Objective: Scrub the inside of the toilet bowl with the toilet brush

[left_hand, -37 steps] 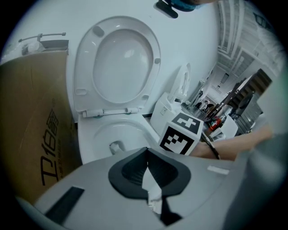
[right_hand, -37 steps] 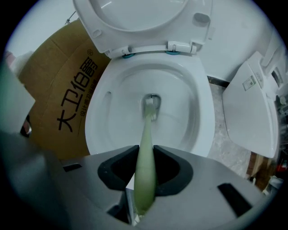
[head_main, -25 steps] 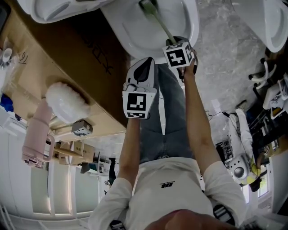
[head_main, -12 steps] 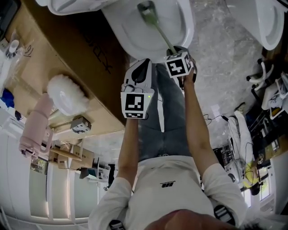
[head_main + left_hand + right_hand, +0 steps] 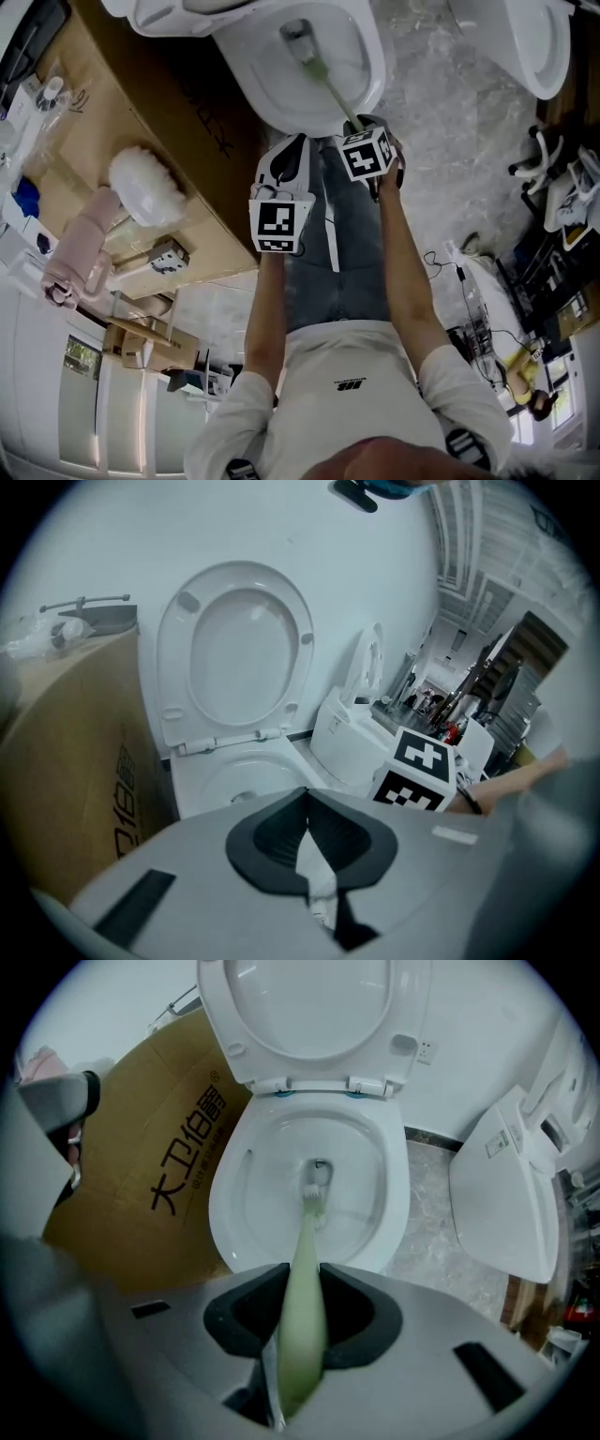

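Pale-green brush [image 5: 306,1260] handle was pinched between the jaws of the right gripper [image 5: 302,1288], bristle head low inside the white bowl [image 5: 246,1206], while the left gripper [image 5: 307,832] hung just before the bowl, jaws pressed together on nothing.

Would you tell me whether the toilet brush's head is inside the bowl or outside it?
Inside. The toilet brush, clamped in the right hand-held gripper, slopes down into the toilet bowl, its head at the bottom.
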Demonstrator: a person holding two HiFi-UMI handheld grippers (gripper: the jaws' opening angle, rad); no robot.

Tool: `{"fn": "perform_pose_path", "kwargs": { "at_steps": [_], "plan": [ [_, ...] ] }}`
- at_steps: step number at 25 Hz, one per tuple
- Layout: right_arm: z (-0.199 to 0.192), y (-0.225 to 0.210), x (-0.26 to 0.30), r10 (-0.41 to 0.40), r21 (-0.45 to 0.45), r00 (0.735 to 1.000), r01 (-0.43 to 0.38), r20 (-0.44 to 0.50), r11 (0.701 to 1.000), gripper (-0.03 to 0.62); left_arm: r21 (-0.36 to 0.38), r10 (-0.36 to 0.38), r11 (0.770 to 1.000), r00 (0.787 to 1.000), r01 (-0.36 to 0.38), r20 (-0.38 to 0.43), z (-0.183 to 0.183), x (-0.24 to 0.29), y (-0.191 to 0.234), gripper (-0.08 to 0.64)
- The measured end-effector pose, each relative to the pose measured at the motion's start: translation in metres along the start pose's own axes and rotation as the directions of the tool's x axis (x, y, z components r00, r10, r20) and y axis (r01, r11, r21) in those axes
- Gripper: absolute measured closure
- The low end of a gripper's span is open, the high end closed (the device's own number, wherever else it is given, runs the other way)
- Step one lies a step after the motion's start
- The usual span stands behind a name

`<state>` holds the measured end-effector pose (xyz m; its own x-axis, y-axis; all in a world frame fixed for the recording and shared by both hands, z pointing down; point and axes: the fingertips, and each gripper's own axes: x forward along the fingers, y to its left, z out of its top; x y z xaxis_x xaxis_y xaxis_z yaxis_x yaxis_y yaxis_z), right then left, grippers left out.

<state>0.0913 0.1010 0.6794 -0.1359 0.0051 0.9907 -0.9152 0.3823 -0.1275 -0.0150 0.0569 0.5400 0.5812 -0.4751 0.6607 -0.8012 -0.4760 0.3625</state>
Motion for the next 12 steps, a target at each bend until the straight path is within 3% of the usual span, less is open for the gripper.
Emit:
{"fn": "perform_pose_path", "kwargs": {
  "at_steps": [12],
  "plan": [
    [-0.004,0.006,-0.066,-0.002,-0.045,0.991,0.008,0.135,0.999,0.5,0.022,0.017,1.0,0.999,-0.018,0.033,0.013,-0.026,-0.021,0.551]
  ]
}}
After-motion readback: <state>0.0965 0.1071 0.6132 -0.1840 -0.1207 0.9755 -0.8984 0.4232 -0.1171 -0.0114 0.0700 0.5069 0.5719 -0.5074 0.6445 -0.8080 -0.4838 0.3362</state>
